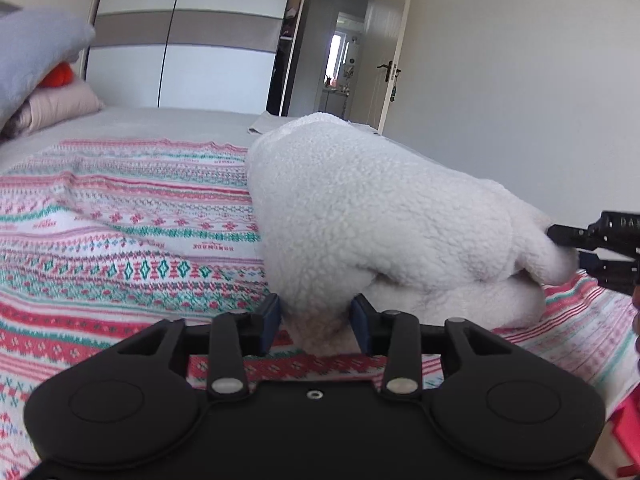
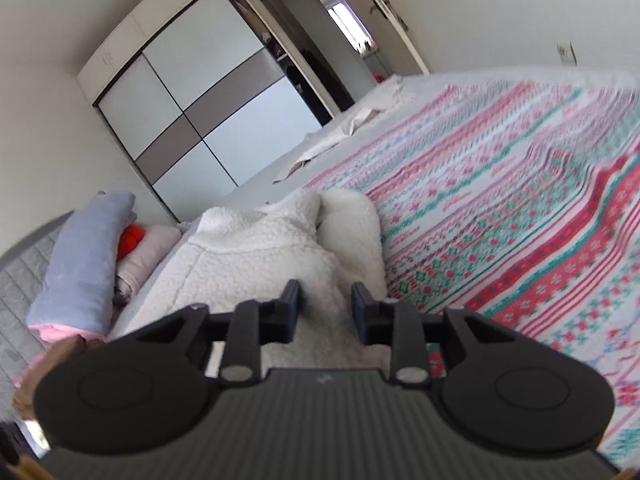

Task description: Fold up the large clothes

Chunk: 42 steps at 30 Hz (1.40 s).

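While a white fleece garment (image 1: pixel 384 216) lies bunched on the patterned bedspread (image 1: pixel 120 216), the left gripper (image 1: pixel 316 320) and right gripper (image 2: pixel 326 306) each pinch its folds; pillows (image 1: pixel 40 64) sit beyond.

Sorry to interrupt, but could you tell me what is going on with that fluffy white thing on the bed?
A person is folding a white fleecy garment on a bed covered by a pink, red and green patterned blanket, using a handheld two-finger gripper in each hand. The left gripper has a bunch of the fleece between its fingers, and the right gripper pinches another part. The garment is bunched and lifted, not yet laid flat. A grey pillow and folded bedding sit at the bed's far end.
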Tool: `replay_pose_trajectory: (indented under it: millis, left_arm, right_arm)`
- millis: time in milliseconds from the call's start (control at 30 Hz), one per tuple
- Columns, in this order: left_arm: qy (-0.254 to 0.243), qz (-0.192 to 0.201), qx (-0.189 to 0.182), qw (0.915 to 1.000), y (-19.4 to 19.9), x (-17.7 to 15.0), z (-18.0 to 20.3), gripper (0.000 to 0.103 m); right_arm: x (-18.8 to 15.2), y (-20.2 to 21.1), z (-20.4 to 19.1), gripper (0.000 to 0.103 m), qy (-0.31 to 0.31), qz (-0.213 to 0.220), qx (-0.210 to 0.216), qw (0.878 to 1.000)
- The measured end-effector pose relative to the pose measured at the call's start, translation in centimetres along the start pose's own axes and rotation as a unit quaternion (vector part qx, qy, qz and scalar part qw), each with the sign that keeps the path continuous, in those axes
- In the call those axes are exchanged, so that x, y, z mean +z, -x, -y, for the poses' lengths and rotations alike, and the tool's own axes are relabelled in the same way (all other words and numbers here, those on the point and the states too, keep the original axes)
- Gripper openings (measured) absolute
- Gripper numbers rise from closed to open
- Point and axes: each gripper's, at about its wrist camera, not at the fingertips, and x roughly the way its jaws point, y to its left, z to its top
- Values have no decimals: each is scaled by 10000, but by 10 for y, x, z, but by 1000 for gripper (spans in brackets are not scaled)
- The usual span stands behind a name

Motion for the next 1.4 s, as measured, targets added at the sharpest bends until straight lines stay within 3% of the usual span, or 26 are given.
replay_pose_trajectory:
  millis: [167, 400, 600, 833, 1400]
  left_arm:
    - [481, -262, -58, 9985, 19, 9, 4, 69]
    - [168, -684, 613, 9956, 36, 15, 33, 102]
    - [-84, -944, 992, 9905, 48, 9, 60, 103]
    - [-217, -1050, 1520, 9825, 52, 0, 80, 103]
    - [-215, -1034, 1573, 9819, 56, -3, 89, 103]
  right_arm:
    - [-13, 31, -24, 65, 641, 7, -387, 9972]
    - [-33, 56, -52, 91, 1215, -100, -696, 9901]
    - [-42, 65, -75, 103, 1829, -176, -1255, 9749]
    - [-46, 67, -83, 103, 2101, -361, -1813, 9601]
    - [-56, 63, -86, 103, 2235, -513, -1886, 9549]
